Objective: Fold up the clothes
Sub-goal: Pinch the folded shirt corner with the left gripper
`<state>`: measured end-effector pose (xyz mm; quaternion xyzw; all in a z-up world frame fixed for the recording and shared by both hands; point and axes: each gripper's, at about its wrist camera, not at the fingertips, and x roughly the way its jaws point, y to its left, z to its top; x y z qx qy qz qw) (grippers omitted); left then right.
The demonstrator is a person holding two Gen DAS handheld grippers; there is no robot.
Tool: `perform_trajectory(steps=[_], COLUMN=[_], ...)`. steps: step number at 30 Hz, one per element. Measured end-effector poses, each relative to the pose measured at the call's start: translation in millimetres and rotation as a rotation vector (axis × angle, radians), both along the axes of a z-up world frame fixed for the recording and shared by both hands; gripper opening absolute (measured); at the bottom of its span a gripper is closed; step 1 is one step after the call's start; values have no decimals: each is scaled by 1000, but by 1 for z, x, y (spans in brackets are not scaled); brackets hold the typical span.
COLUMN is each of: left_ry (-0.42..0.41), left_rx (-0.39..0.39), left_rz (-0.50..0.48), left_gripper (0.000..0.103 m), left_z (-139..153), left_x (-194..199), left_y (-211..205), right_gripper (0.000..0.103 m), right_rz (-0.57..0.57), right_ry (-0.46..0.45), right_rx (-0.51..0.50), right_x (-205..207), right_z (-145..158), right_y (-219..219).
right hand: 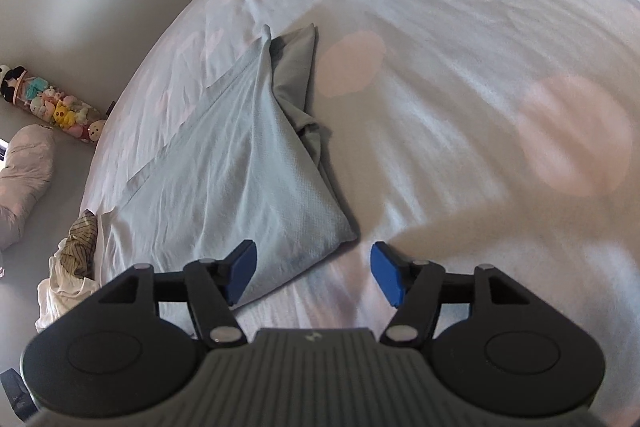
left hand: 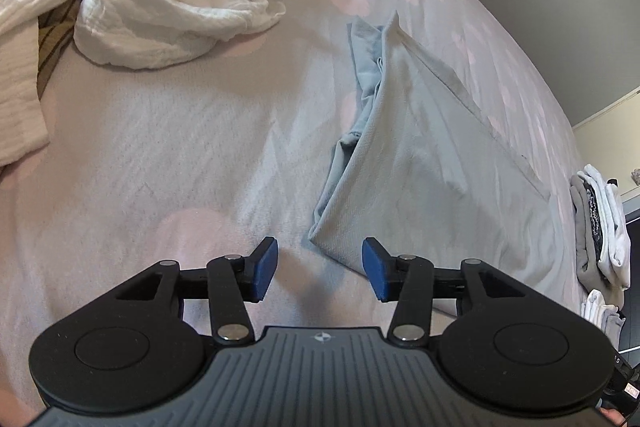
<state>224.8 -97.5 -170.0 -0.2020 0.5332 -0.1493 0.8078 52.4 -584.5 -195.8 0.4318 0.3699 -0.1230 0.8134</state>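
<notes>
A: Where is the garment at this point?

B: The pale blue garment (left hand: pixel 420 155) lies on the bed (left hand: pixel 180 155), folded into a long wedge, with one corner pointing at each gripper. That looks like a fold just laid down.

A: And the fingers?

B: The left gripper (left hand: pixel 319 269) has its fingers spread, nothing between the blue pads; the near corner sits just ahead of them. The right gripper (right hand: pixel 313 273) is likewise parted and empty, and the cloth's edge passes beside its left pad without being pinched.

A: Why hover there?

B: Probably to pick new corners for the next fold. The white clothes (left hand: pixel 168 15) wait, heaped well apart, and a folded stack (left hand: pixel 600 223) sits at the bed's edge.
</notes>
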Motion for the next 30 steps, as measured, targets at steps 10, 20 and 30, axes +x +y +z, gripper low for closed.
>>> perform_trajectory(steps=[10,20,30], left_ry=[-2,54,59], left_rx=[-74,-217,-226], left_rz=[25,35,76], left_gripper=[63,54,24], left_z=[-14,-26,-40], left_x=[-5,-4,7], left_y=[7,16,26], right_gripper=[82,55,47], right_rz=[-29,-114,-147], right_ry=[-33,-63,-87], right_rx=[189,226,263], right_x=[-2,-10,-5], right_z=[-19,-22,-35], right_y=[-6,-6,-10])
